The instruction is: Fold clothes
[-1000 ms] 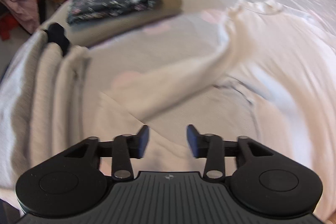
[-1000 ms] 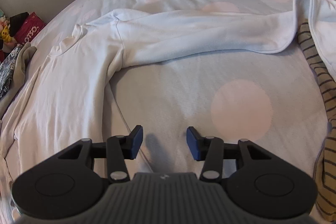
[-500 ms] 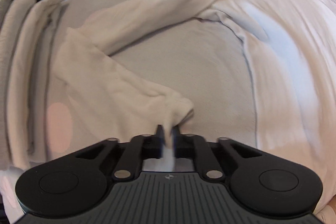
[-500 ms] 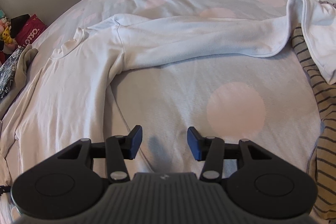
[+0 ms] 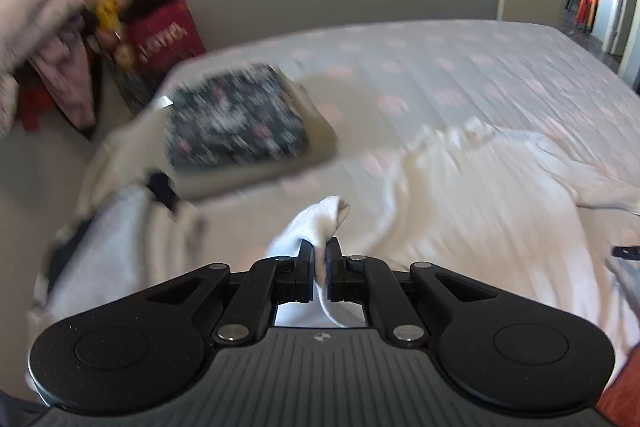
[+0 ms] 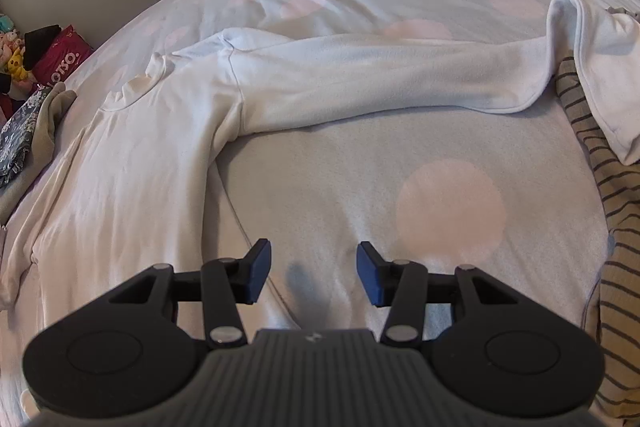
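1. Left view motion-blurred; folded stack [image 5: 240, 123] hard to read.
2. Left gripper [image 5: 319, 259]: jaws clenched on the white top's cuff [image 5: 320, 217], lifted off the bed [image 5: 460, 67].
3. Right gripper [image 6: 313, 269]: jaws apart, empty, over the bed.
4. Top [image 6: 140, 163] spread on the bed, far sleeve end draped on striped garment [image 6: 612, 195], which is cut off.

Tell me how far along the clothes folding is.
Done: a dark floral folded garment sits stacked on a beige one. In hand: the left tongs pinch the white long-sleeved top's cuff. Left: its other sleeve lies spread; the striped garment waits; right tongs are open.
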### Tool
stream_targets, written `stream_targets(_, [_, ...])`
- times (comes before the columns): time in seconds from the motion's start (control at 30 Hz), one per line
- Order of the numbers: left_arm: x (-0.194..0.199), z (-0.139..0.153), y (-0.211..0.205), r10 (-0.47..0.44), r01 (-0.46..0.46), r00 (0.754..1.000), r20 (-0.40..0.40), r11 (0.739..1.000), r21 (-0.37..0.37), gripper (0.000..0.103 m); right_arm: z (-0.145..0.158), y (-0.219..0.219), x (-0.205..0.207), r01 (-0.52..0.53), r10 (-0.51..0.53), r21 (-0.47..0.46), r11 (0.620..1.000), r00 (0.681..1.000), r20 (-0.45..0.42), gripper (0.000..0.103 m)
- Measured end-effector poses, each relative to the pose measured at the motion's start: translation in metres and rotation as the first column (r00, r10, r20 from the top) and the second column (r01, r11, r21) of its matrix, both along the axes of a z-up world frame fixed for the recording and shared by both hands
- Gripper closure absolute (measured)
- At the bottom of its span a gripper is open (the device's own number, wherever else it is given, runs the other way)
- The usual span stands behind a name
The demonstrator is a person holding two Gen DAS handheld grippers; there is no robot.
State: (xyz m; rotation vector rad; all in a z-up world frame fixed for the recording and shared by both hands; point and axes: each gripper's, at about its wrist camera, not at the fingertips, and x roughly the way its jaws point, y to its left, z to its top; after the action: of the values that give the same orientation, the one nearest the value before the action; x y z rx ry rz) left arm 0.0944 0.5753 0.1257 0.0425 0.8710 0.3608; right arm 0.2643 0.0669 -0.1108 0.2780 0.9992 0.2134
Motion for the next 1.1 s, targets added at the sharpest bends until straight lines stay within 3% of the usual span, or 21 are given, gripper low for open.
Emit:
stream_targets(0.17, [0.006,0.051,0.049,0.13,-0.133,0.991,0.039,0.987,0.088,0.1,-0.001,0.001,0.001,-0.002,0.002,0.001,1.0,1.0,-0.005,0.052])
stream_targets(0.33, [-0.01,0.057,0.127,0.349,-0.354,0.934,0.07,0.933,0.061,0.1,-0.003,0.003,0.004,-0.008,0.008,-0.005,1.0,1.0,-0.013,0.052])
stream_targets(0.47, [-0.027,0.036,0.179,0.464,-0.466,0.885,0.041,0.884,0.047,0.1,-0.005,0.003,0.006,-0.006,0.006,-0.012,1.0,1.0,-0.018,0.052])
stream_targets(0.73, [-0.059,-0.041,0.242,0.597,-0.598,0.8,-0.057,0.802,0.003,0.1,-0.008,0.011,0.009,-0.026,0.024,-0.058,0.998,0.999,-0.028,0.052])
stream_targets(0.87, [-0.075,-0.067,0.257,0.613,-0.616,0.786,-0.082,0.787,-0.022,0.1,-0.009,0.014,0.01,-0.03,0.028,-0.078,0.997,0.999,-0.03,0.052])
stream_targets(1.1, [-0.083,-0.09,0.26,0.584,-0.588,0.806,-0.095,0.809,-0.015,0.093,-0.009,0.02,0.01,-0.04,0.037,-0.109,0.993,0.999,-0.029,0.052])
